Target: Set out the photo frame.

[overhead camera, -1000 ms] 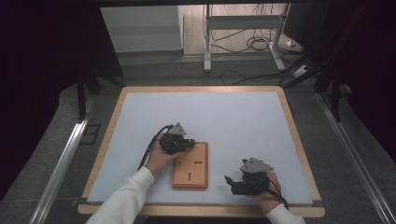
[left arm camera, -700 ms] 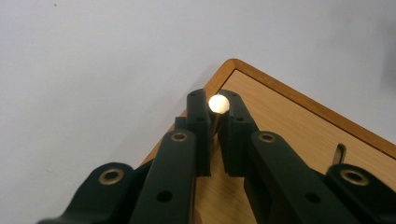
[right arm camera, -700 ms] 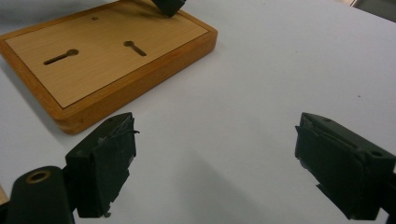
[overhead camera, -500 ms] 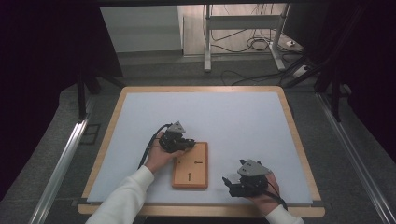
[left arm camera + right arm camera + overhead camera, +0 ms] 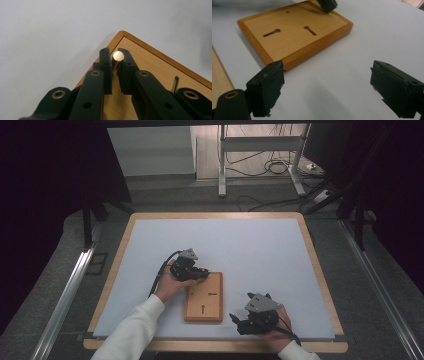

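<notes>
Fingers [image 5: 106, 67] of left gripper [image 5: 115, 62]: clenched on brass peg [image 5: 118, 56], centre frame. Right gripper [image 5: 327, 92]: released, empty. Risk: peg slips, grip shallow, above wooden board [image 5: 155, 67].

The left hand [image 5: 172, 287], in a white sleeve, reaches in from the near edge and holds the left gripper [image 5: 202, 274] at the far left corner of the wooden board [image 5: 204, 297]. Its jaws are nearly together, pinching a small brass peg [image 5: 118, 56]. The right hand [image 5: 280, 330] holds the right gripper [image 5: 235, 320] low, just right of the board's near end, jaws spread wide with nothing between them.
</notes>
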The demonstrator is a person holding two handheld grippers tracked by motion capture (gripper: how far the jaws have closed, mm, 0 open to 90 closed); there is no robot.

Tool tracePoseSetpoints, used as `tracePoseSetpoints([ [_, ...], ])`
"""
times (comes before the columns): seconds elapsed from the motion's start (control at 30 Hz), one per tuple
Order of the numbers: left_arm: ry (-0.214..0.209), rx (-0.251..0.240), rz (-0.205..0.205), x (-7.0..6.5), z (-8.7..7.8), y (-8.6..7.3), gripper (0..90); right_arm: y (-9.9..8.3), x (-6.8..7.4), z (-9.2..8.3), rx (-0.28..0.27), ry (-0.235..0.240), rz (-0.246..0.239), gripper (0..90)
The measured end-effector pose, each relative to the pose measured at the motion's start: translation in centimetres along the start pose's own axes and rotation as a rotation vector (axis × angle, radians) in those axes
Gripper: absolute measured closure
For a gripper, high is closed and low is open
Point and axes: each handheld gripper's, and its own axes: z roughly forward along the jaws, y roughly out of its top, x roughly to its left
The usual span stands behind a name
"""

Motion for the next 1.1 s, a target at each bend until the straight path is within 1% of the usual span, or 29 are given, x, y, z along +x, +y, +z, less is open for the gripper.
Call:
tracePoseSetpoints([
  [0.03, -0.007, 0.000, -0.004, 0.1, 0.0, 0.0, 82.1, 0.1, 0.2, 0.1, -0.001, 0.007, -0.007, 11.7],
  [0.17, -0.009, 0.016, -0.013, 0.2, 0.0, 0.3, 82.2, 0.5, 0.9, 0.6, 0.007, 0.025, -0.021, 11.0],
  [0.23, -0.023, 0.018, -0.025, 0.5, 0.0, 0.3, 82.3, 0.8, 1.2, 0.8, 0.009, 0.032, -0.033, 10.1],
  [0.3, -0.044, 0.017, -0.042, 0.8, 0.0, 0.3, 82.1, 1.1, 1.7, 1.1, 0.013, 0.035, -0.057, 9.3],
  [0.33, -0.050, 0.020, -0.042, 0.9, 0.0, 0.4, 81.9, 1.2, 1.9, 1.2, 0.016, 0.037, -0.072, 8.7],
  [0.37, -0.052, 0.021, -0.048, 0.9, 0.0, 0.4, 81.9, 1.3, 2.2, 1.4, 0.018, 0.037, -0.085, 8.2],
  [0.4, -0.050, 0.030, -0.042, 1.0, 0.0, 0.5, 82.0, 1.4, 2.5, 1.6, 0.026, 0.038, -0.105, 7.7],
  [0.47, -0.054, 0.037, -0.045, 1.0, 0.0, 0.7, 82.1, 1.6, 3.0, 2.1, 0.035, 0.037, -0.129, 7.4],
  [0.53, -0.063, 0.042, -0.056, 1.2, 0.0, 0.8, 82.1, 1.8, 3.5, 2.5, 0.045, 0.038, -0.158, 6.9],
  [0.6, -0.075, 0.046, -0.066, 1.4, 0.0, 0.9, 82.1, 1.9, 3.8, 2.9, 0.047, 0.034, -0.180, 6.8],
  [0.67, -0.083, 0.054, -0.066, 1.5, 0.1, 1.0, 82.2, 2.2, 4.0, 3.4, 0.049, 0.024, -0.200, 6.8],
  [0.77, -0.094, 0.059, -0.075, 1.7, 0.1, 1.1, 82.1, 2.4, 4.1, 4.1, 0.056, 0.023, -0.212, 6.8],
  [0.8, -0.099, 0.058, -0.079, 1.8, 0.1, 1.1, 82.0, 2.5, 4.1, 4.3, 0.062, 0.021, -0.222, 6.8],
  [0.9, -0.103, 0.061, -0.077, 1.9, 0.1, 1.1, 82.0, 2.7, 4.4, 5.1, 0.080, 0.018, -0.238, 6.8],
  [1.0, -0.109, 0.060, -0.080, 2.0, 0.1, 1.1, 81.8, 2.8, 4.9, 5.8, 0.093, 0.003, -0.270, 6.8],
  [1.1, -0.119, 0.054, -0.088, 2.1, 0.1, 1.0, 81.5, 2.8, 5.3, 6.3, 0.090, -0.025, -0.309, 7.2],
])
